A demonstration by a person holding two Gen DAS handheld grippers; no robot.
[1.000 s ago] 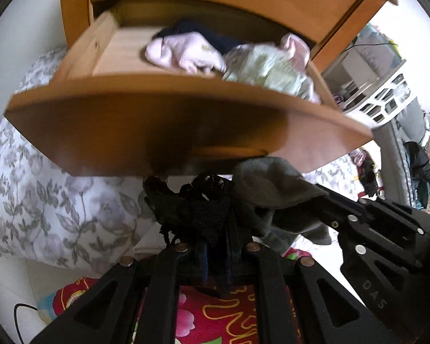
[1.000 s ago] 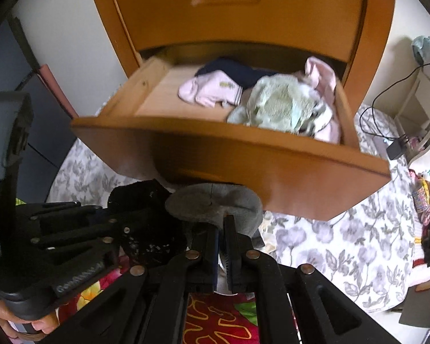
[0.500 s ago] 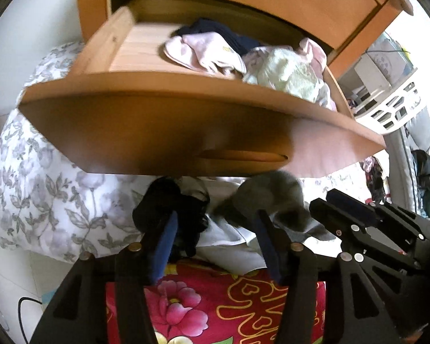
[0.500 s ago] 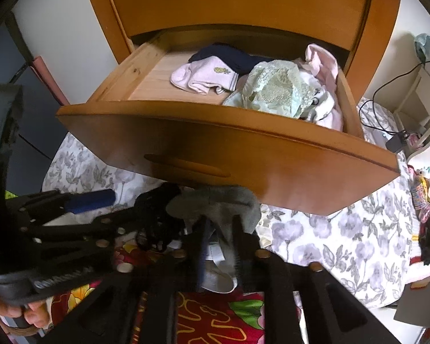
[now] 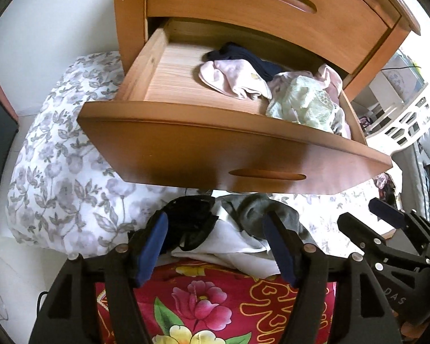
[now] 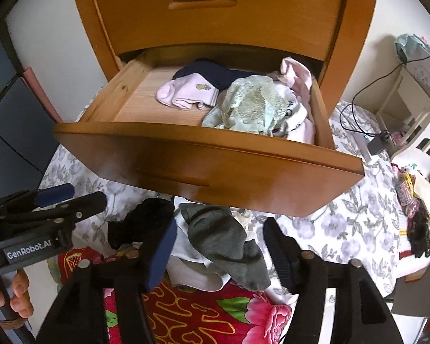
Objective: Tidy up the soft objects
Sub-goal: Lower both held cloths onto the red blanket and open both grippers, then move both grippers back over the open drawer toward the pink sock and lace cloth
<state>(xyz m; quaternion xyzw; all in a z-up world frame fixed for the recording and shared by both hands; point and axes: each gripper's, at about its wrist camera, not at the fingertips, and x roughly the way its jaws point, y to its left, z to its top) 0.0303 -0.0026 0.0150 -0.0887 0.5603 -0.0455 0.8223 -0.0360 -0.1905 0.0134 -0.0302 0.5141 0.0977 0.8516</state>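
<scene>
Beneath the drawer front [image 5: 186, 154], bedding [image 5: 60, 177] lies half hidden.

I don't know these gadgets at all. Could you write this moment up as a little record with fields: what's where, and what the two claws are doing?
open drawer: pulled out; front part of its floor bare on the left
in drawer: pink socks, navy garment, pale green lace piece
below drawer: grey sock beside black sock, on white cloth
left gripper: jaws opening, pressing nothing
right gripper: jaws opening, grey sock lies loose between them
underneath: red floral blanket
</scene>
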